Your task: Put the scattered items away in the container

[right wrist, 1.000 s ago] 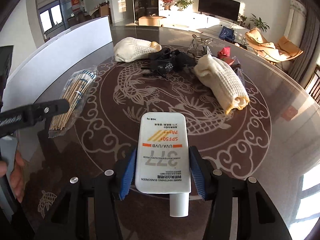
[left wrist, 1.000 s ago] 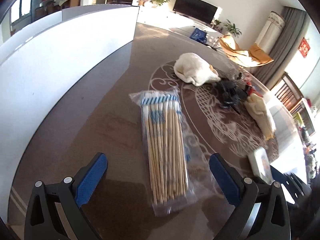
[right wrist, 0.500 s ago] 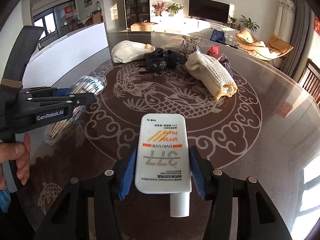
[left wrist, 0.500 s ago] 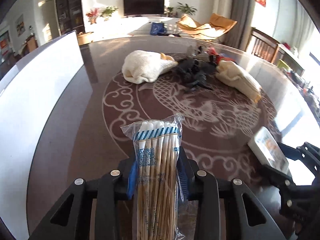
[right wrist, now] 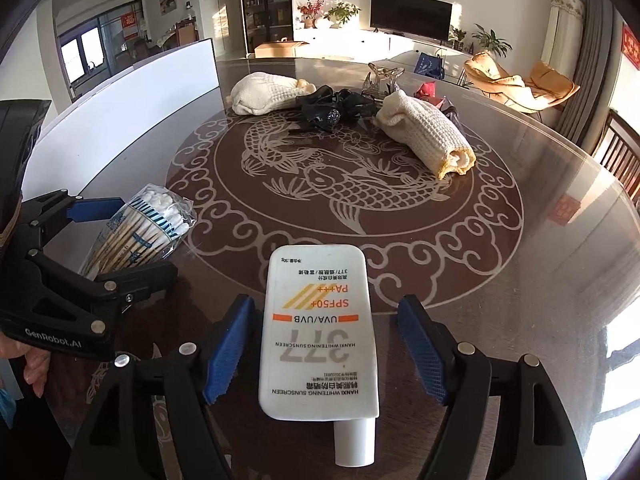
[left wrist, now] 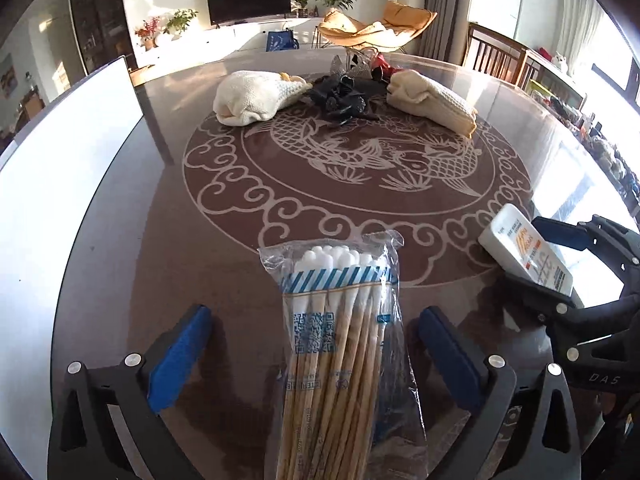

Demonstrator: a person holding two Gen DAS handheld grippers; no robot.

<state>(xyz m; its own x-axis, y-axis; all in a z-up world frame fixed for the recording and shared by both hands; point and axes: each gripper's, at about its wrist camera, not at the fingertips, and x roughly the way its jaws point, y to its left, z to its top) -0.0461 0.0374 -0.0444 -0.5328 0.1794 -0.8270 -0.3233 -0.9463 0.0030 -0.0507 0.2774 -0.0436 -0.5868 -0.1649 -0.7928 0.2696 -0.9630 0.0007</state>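
A clear pack of cotton swabs point(left wrist: 340, 344) lies on the glass-topped table point(left wrist: 168, 264) between the fingers of my left gripper point(left wrist: 314, 356). Its jaws are opening and stand wide, and neither blue pad touches the pack. A white sunscreen tube point(right wrist: 320, 328) lies cap toward the camera between the fingers of my right gripper point(right wrist: 325, 348). These jaws are opening too, with a gap on both sides of the tube. The right wrist view shows the left gripper point(right wrist: 128, 240) around the swab pack point(right wrist: 160, 216). In the left wrist view the right gripper point(left wrist: 540, 260) and the tube point(left wrist: 516, 236) are at the right.
Two rolled cream towels point(right wrist: 268, 92) point(right wrist: 428, 136) lie at the far side, with black hair clips point(right wrist: 332, 110) between them and a glass ornament point(right wrist: 380, 80) behind. A white panel point(left wrist: 60, 152) stands along the table's left edge. A hand point(right wrist: 32, 364) holds the left gripper.
The left gripper closed on the swab pack half a second ago and now stands wide open again, its view rolled level. The right gripper's pads have parted from the sunscreen tube.
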